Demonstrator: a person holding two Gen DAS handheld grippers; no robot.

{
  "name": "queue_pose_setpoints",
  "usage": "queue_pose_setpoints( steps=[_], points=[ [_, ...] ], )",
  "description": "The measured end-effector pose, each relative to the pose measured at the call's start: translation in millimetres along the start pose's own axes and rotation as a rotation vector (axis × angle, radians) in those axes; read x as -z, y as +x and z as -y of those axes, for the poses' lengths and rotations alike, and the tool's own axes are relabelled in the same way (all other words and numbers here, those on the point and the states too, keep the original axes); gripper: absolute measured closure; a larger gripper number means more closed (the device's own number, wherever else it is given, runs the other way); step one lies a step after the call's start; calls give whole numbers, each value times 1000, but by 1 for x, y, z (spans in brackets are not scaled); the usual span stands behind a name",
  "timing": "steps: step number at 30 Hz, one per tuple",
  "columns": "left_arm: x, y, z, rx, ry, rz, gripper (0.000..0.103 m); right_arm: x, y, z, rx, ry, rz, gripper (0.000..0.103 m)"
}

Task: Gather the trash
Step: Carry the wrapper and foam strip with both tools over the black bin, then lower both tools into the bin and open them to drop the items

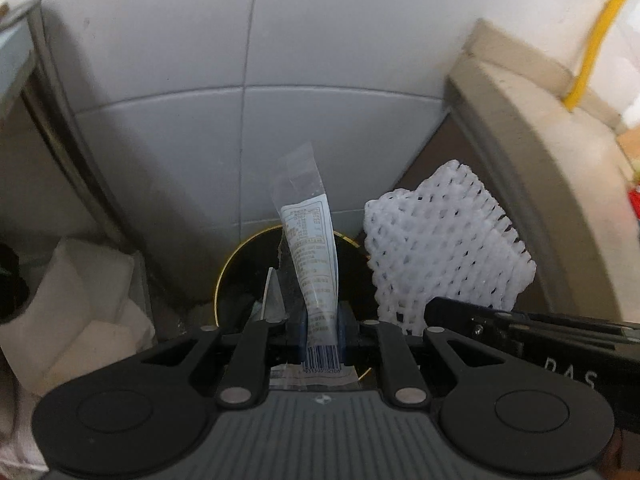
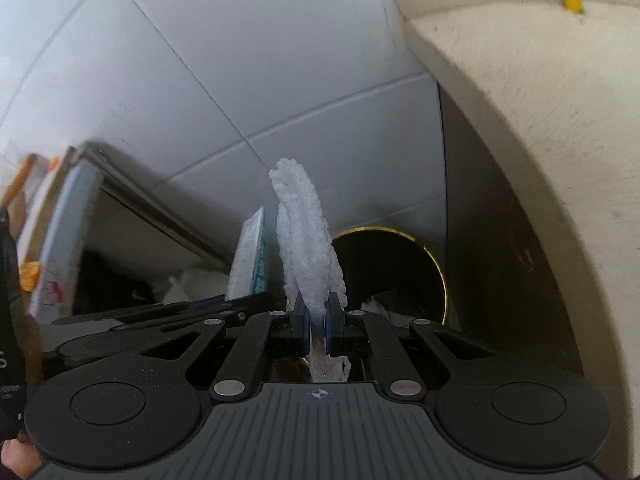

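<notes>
My left gripper (image 1: 322,330) is shut on a clear plastic wrapper (image 1: 310,256) with printed text and a barcode, which stands up between the blue pads. Below it opens a black trash bin with a gold rim (image 1: 224,276). A white foam net sleeve (image 1: 444,248) hangs to the right, held by my right gripper (image 1: 440,312). In the right wrist view my right gripper (image 2: 318,322) is shut on that foam net (image 2: 306,248), edge-on. The bin (image 2: 400,272) lies just beyond it, with some trash inside. The wrapper (image 2: 250,264) shows at the left.
White wall tiles (image 1: 248,128) rise behind the bin. A beige counter edge (image 2: 520,140) curves along the right, with a yellow cable (image 1: 596,44) over it. A metal-framed unit (image 1: 52,92) and white foam pieces (image 1: 88,292) stand at the left.
</notes>
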State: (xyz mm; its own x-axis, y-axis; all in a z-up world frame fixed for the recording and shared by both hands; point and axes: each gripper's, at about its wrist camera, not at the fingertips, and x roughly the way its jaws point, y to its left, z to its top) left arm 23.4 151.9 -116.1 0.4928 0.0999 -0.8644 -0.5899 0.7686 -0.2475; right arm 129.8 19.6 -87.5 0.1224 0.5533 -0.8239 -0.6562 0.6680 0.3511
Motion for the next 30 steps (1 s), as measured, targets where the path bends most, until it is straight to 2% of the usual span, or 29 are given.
queue_pose_setpoints(
  steps=[11, 19, 28, 30],
  points=[
    [1, 47, -4, -57, -70, -80, 93, -16, 65, 16, 35, -8, -110, 93],
    [7, 90, -15, -41, -115, -196, 93, -11, 102, 29, 77, -5, -203, 93],
    [1, 110, -17, -64, -116, -235, 92, -14, 135, 39, 111, 31, -262, 92],
    [0, 112, -16, -71, -114, -242, 88, -15, 139, 41, 108, 48, -278, 92]
  ],
)
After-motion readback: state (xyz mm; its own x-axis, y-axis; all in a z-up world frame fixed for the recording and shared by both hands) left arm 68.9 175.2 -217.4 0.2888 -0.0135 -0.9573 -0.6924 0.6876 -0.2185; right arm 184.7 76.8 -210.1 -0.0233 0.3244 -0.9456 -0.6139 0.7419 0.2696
